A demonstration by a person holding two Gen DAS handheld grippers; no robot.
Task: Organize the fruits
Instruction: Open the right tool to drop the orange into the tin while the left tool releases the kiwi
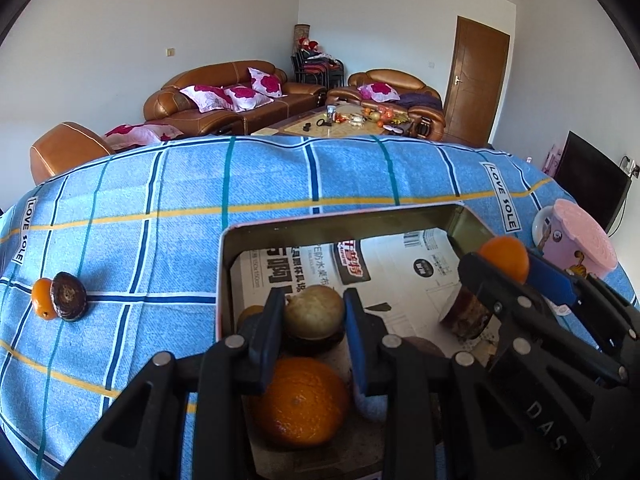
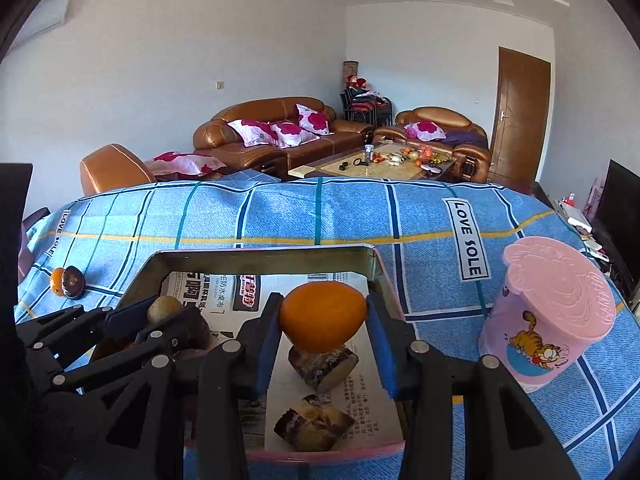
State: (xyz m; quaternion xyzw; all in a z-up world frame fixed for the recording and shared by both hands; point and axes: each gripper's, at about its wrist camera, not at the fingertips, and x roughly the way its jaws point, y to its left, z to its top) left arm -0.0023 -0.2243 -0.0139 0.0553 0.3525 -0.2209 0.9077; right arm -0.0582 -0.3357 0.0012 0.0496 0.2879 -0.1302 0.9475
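Two fruits are held clamped over the newspaper-lined metal tin (image 2: pixel 256 257) for placing: a small orange tangerine (image 2: pixel 323 322) between the right gripper (image 2: pixel 323 326) jaws, a pale yellowish round fruit (image 1: pixel 314 311) between the left gripper (image 1: pixel 314 316) jaws.

A tin (image 2: pixel 372 268) is set on the tablecloth (image 2: pixel 280 216); two fruits (image 2: pixel 68 282) are placed touching, left of it; a cup (image 2: pixel 552 316) is stood right.

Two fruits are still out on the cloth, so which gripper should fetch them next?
Probably left. The small orange and dark fruit lie on its side; the right gripper is farther. Both grippers are full now.
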